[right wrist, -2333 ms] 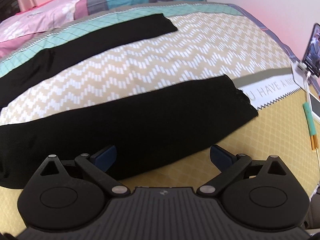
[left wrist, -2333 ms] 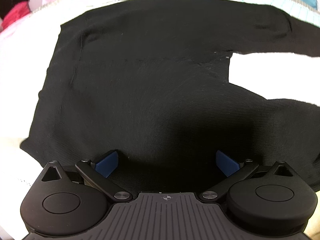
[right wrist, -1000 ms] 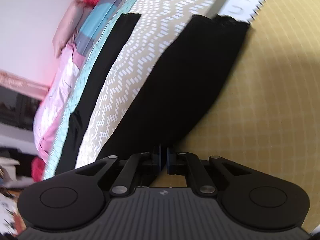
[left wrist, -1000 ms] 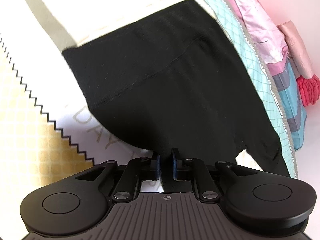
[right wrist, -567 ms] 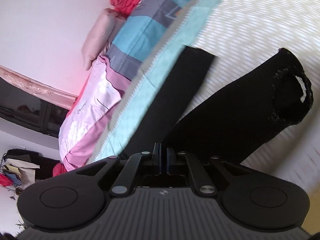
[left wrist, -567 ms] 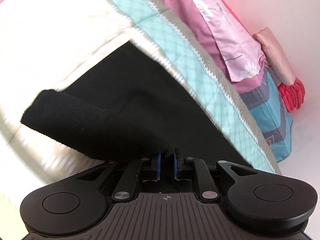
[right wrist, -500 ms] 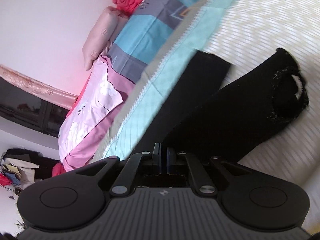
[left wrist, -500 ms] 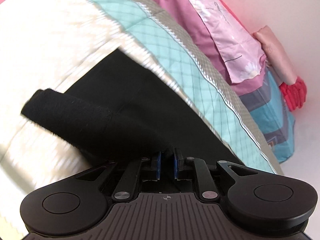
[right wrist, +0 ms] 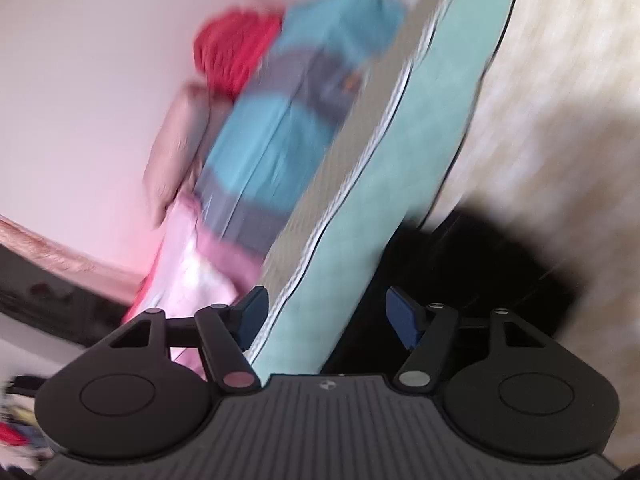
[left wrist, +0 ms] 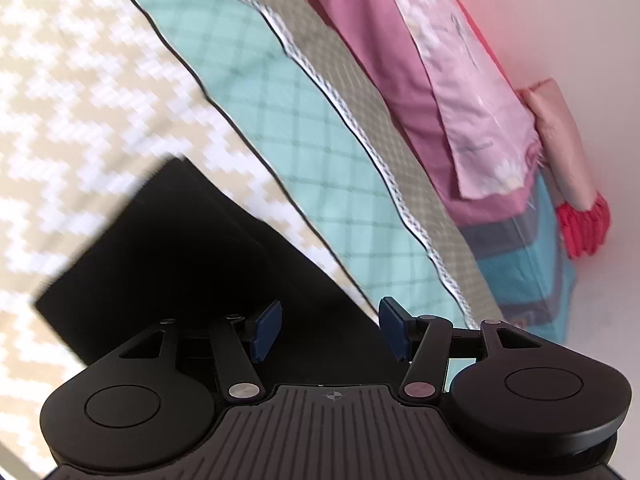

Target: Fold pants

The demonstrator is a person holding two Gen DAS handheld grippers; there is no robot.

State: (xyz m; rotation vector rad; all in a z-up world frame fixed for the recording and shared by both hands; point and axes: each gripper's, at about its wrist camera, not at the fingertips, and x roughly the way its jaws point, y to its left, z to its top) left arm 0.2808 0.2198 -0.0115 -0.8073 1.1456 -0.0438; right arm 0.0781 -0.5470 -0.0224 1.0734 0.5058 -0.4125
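Bedspread [left wrist: 100, 92] zigzag beige, teal border; black pants [left wrist: 192, 248] lying on it; left gripper [left wrist: 330, 330], right gripper [right wrist: 326, 318] just spread, empty

Matt black cloth pants [left wrist: 168, 248], printed cloth bedspread [left wrist: 80, 92], matt plastic claw [left wrist: 330, 330]
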